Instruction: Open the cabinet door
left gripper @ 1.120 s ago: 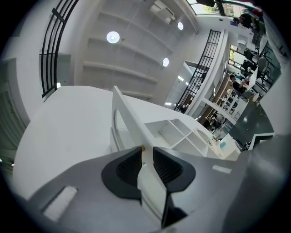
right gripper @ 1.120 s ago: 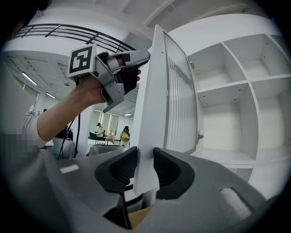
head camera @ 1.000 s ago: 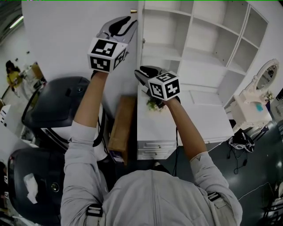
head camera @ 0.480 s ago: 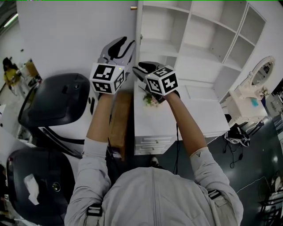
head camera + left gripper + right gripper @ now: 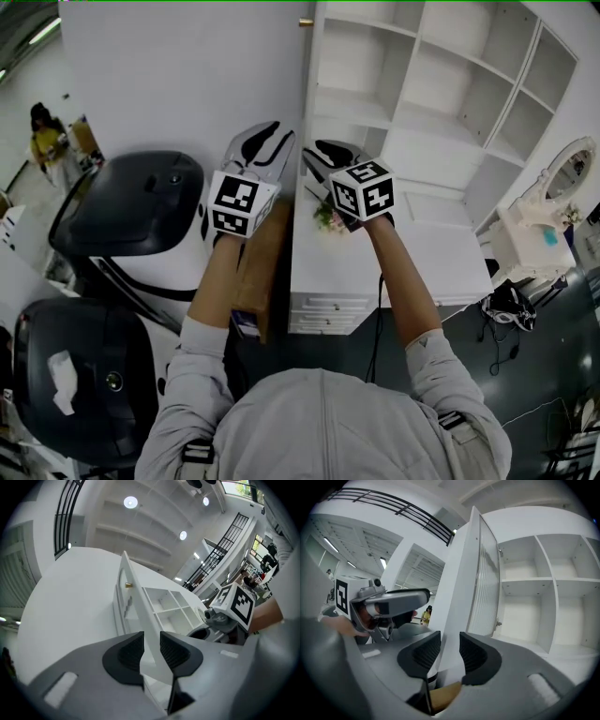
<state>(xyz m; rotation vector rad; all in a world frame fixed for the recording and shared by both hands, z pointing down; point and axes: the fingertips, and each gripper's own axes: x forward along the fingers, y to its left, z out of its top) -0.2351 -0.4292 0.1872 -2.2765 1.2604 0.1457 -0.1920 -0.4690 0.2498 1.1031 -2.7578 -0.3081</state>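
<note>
**Cabinet door (image 5: 187,84) stands swung open, its free edge toward the person, with both hand-held grippers on that edge.**

Door: a white panel with a small gold knob (image 5: 306,21) at its upper corner. It hangs just left of the white cabinet (image 5: 441,84), whose shelf compartments are exposed. Left hand-held gripper (image 5: 151,644): its jaws are closing, and the door's edge fills the gap between the two black pads. Right hand-held gripper (image 5: 450,651): clenched on the same edge, with the panel running up between its pads and the ribbed inner face to the right. In the head view the two marker cubes sit side by side, the left one slightly lower. Below them is a white table (image 5: 375,272) with drawers, and a small flower sprig (image 5: 328,217) lies on it under the right gripper. A brown board (image 5: 262,272) stands between the table and a black-and-white rounded unit (image 5: 131,202). A round mirror (image 5: 567,169) is at far right.
</note>
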